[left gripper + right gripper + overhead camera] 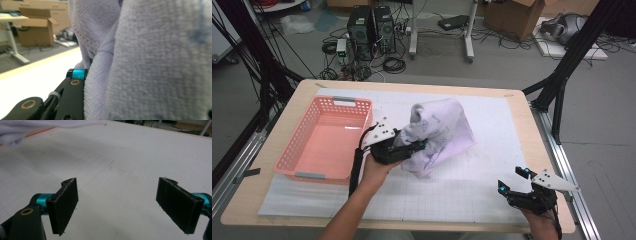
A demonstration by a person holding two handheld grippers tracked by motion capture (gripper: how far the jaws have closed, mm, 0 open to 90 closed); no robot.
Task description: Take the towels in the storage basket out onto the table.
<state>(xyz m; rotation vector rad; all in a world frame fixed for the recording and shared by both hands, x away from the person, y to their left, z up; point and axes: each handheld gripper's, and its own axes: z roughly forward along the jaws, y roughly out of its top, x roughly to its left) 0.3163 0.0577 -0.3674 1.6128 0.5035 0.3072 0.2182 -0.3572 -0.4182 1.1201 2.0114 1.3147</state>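
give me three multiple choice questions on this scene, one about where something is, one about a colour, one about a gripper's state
1. Where is the pink perforated plastic basket?
A. on the left part of the table
B. on the floor
C. under the right gripper

2. What colour is the bunched terry cloth towel?
A. dark green
B. pale lilac-white
C. bright red

3. How is the right gripper?
A. shut on the towel
B. shut on the basket
C. open, with nothing between its fingers

Answers:
1 A, the high view shows the basket on the table's left side, beside the left gripper.
2 B, the left gripper view shows pale lilac fabric up close.
3 C, the right gripper view shows its fingers wide apart over the bare white gridded mat.
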